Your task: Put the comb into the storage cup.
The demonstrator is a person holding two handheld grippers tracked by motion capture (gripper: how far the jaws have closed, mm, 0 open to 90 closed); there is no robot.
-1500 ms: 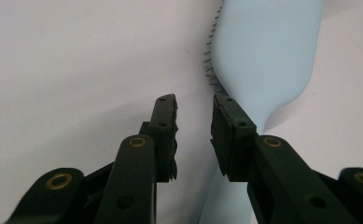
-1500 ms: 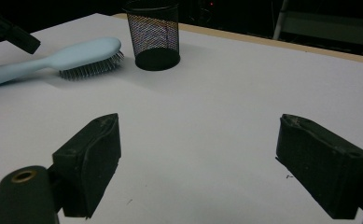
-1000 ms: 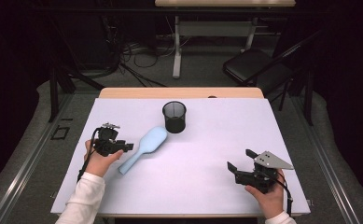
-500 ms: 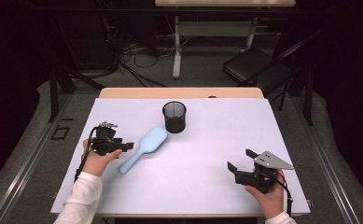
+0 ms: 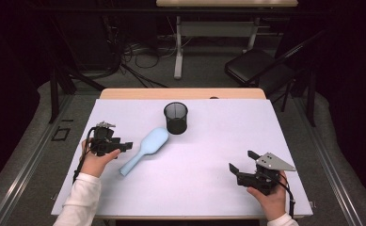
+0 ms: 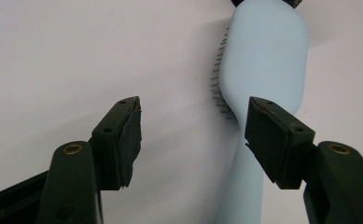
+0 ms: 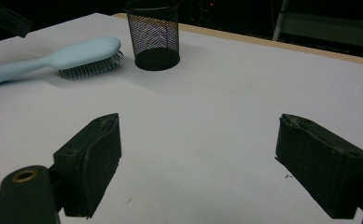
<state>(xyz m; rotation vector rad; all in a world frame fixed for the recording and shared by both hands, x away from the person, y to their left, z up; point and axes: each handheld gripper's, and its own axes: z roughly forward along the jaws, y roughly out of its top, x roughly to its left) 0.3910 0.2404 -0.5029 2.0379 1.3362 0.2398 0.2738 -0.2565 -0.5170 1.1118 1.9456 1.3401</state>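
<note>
Hairbrush (image 6: 263, 60) bristles-down, just beside left gripper (image 6: 193, 135), outside its parted fingers (image 6: 123, 135)

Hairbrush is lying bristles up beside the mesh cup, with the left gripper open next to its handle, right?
Not quite: the hairbrush lies bristles down, as the right gripper view shows. It is beside the mesh cup, with the left gripper open by its handle.

No legible text, label, brand, number or sign appeared on any surface or object in the three views.
</note>
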